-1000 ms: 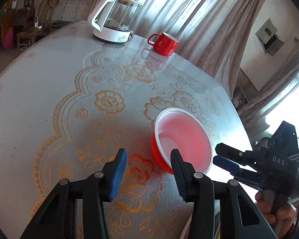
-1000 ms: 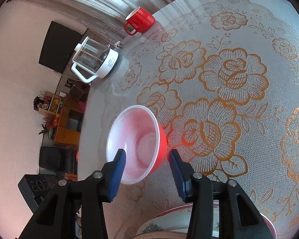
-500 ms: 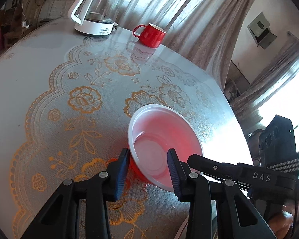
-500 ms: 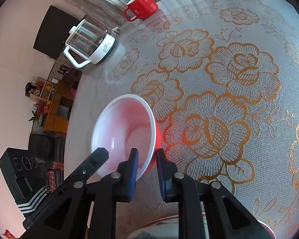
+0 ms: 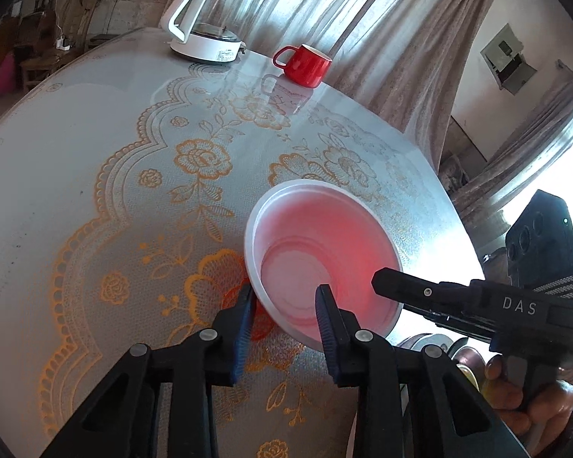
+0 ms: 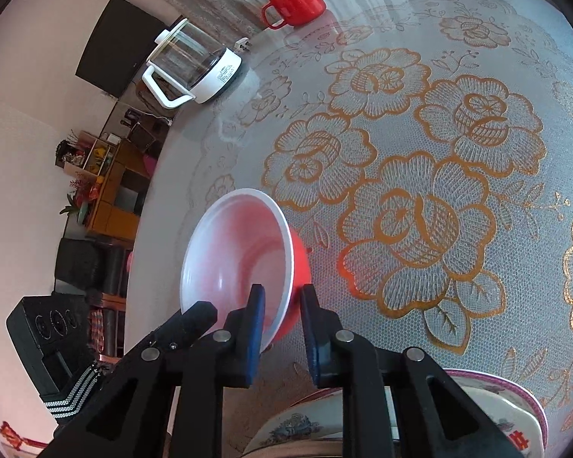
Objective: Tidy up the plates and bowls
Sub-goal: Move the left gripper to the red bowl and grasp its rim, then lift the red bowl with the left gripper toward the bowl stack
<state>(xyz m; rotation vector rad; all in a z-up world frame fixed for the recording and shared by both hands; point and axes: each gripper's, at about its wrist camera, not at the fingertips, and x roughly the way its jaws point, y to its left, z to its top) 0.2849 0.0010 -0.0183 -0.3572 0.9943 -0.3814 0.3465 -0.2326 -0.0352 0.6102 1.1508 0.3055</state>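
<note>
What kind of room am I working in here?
Most likely a home dining or living room: a round table under a floral lace cover, a glass kettle and red mug by curtains, plus a wooden cabinet.

Bare lace-patterned table [image 5: 95, 160] spreads wide to the left of the red bowl [image 5: 321, 259] and beyond it, open for passage. At the far edge stand a glass kettle [image 5: 210, 19] and a red mug [image 5: 303, 65], near each other. The right gripper [image 5: 386, 286] crowds the bowl's right rim. Patterned plates [image 6: 489, 416] block the near edge, just beside the bowl.
</note>
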